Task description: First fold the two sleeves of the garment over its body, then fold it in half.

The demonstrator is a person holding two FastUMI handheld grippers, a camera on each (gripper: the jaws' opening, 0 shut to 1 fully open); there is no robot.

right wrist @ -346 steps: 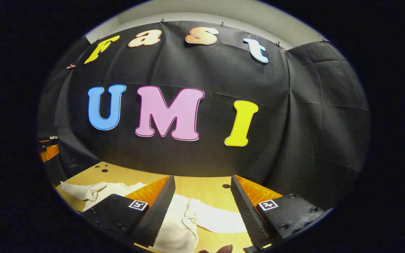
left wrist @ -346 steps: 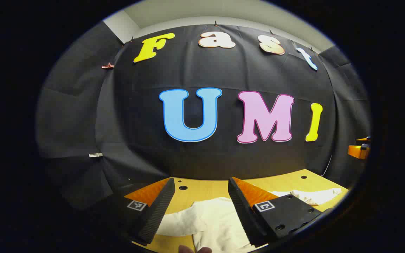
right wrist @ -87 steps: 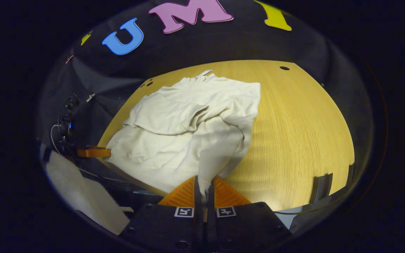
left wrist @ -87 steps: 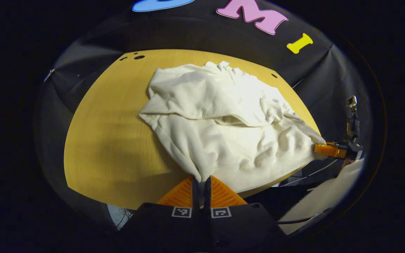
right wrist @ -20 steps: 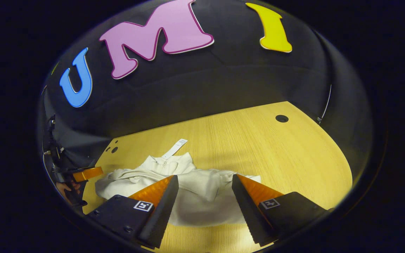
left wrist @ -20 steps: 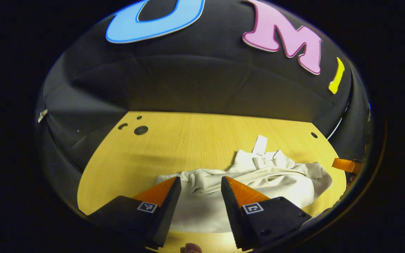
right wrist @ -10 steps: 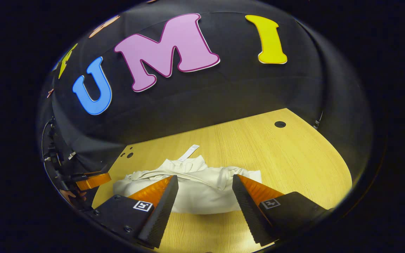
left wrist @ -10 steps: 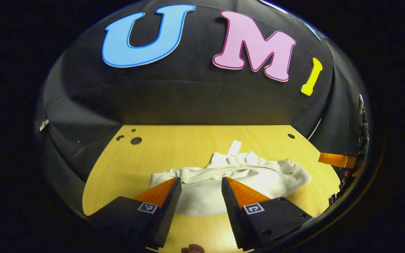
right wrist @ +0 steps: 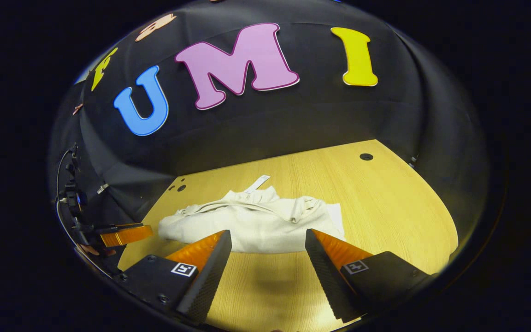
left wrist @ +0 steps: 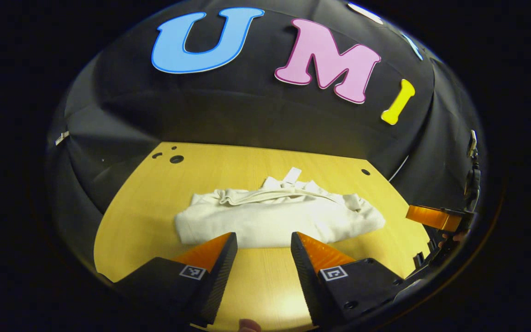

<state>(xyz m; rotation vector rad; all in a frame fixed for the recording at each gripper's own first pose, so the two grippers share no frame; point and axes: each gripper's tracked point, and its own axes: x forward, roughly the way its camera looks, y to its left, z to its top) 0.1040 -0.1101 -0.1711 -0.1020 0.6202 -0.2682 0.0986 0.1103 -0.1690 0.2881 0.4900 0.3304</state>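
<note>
While both grippers hang over the near table edge, the garment lies folded on the wooden table.
The left gripper and right gripper each hold their jaws apart, gripping nothing, just short of the cream bundle; its white tag points toward the far wall.

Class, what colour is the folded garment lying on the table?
Cream, an off-white, plain with no pattern. The garment shows best in the left gripper view.
</note>
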